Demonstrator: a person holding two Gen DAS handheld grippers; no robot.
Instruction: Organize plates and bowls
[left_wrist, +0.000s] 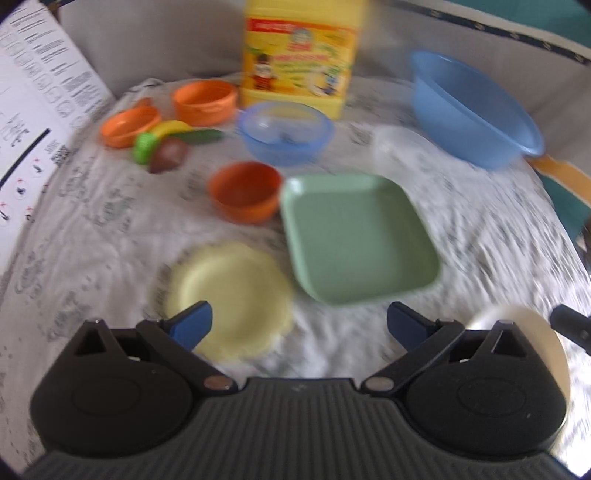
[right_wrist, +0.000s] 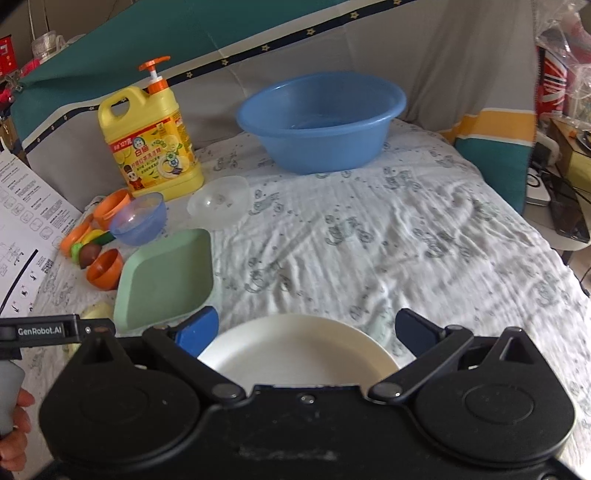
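My left gripper (left_wrist: 299, 325) is open over the cloth, and its left fingertip overlaps a pale yellow scalloped plate (left_wrist: 229, 299). Beyond lie a green square plate (left_wrist: 358, 236), an orange bowl (left_wrist: 243, 192), a small blue bowl (left_wrist: 286, 133) and a clear bowl (left_wrist: 402, 147). My right gripper (right_wrist: 306, 328) is also open, above a white round plate (right_wrist: 303, 350) lying flat on the cloth, and its pads stand clear of the rim. The same white plate (left_wrist: 524, 332) shows at the lower right of the left wrist view. The green plate (right_wrist: 166, 277) lies left of my right gripper.
A large blue basin (right_wrist: 321, 118) and a yellow detergent bottle (right_wrist: 151, 147) stand at the back. Two more orange bowls (left_wrist: 205, 101) and toy fruit (left_wrist: 166, 147) sit at the far left. A printed sheet (left_wrist: 33, 110) leans on the left. The table edge (right_wrist: 554, 251) drops off at the right.
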